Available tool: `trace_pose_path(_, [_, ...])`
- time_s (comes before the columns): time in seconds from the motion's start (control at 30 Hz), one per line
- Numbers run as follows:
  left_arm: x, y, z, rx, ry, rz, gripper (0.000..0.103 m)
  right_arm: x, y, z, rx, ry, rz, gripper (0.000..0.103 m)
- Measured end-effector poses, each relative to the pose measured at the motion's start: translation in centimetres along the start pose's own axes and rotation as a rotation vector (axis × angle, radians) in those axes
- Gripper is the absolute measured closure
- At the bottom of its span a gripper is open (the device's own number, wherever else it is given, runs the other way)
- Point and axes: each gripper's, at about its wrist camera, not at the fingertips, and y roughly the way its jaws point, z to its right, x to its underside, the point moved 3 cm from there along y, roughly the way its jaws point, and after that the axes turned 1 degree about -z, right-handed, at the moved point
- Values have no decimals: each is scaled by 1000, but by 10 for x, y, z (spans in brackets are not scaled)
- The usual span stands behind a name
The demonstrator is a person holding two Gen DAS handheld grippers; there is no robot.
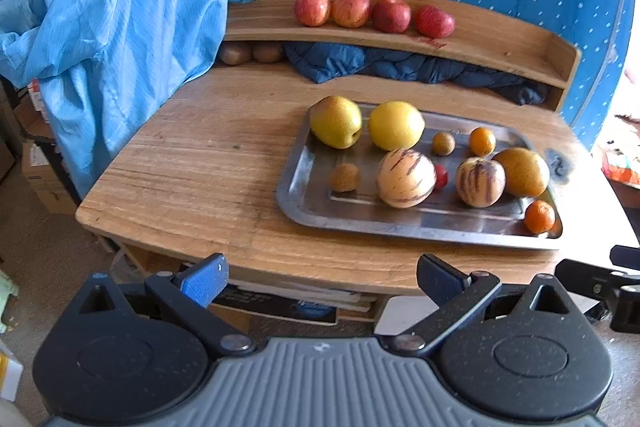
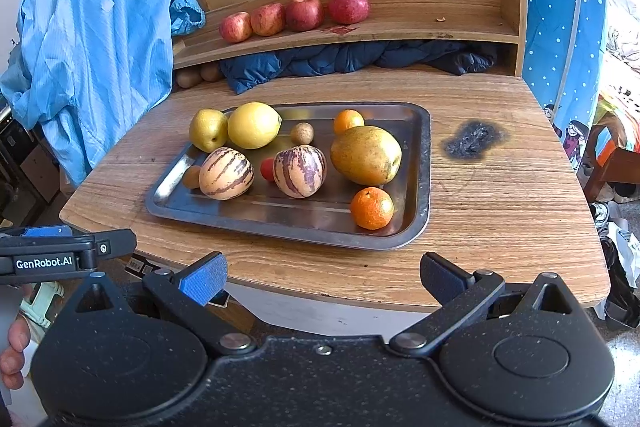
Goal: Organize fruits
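A metal tray (image 1: 304, 163) (image 2: 418, 163) on the wooden table holds mixed fruit: a yellow lemon (image 1: 395, 125) (image 2: 253, 125), two pears (image 1: 335, 121) (image 2: 366, 155), two striped pepino melons (image 1: 405, 177) (image 2: 299, 171), small oranges (image 1: 539, 216) (image 2: 372, 207), small brown fruits and a red one. Several red apples (image 1: 372, 13) (image 2: 294, 15) line the raised shelf behind. My left gripper (image 1: 322, 277) hovers open before the table's front edge, nothing between its fingers. My right gripper (image 2: 322, 277) is open too, short of the table, empty.
Blue garment (image 1: 120, 19) hangs at the left of the table. A dark blue quilted cloth (image 2: 340, 61) and two brown fruits (image 1: 250, 53) lie under the shelf (image 2: 440, 15). A burnt black mark (image 2: 474, 139) sits right of the tray. Boxes stand on the floor at left.
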Motion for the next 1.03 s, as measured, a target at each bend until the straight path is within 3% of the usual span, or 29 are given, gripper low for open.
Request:
trace_pose_path(0.17, [0,-1,0,-38,21,-12,1,1,1,-1,-2,-4,-8,1])
trace_pose_path(0.4, [0,-5,-1,4,15,2,1,1,3,-1,-4,-1,-20,1])
trace_pose_path(1.03, [-3,-2,-1,8,8,1,1,-1,9,-3,-7,0,-30,1])
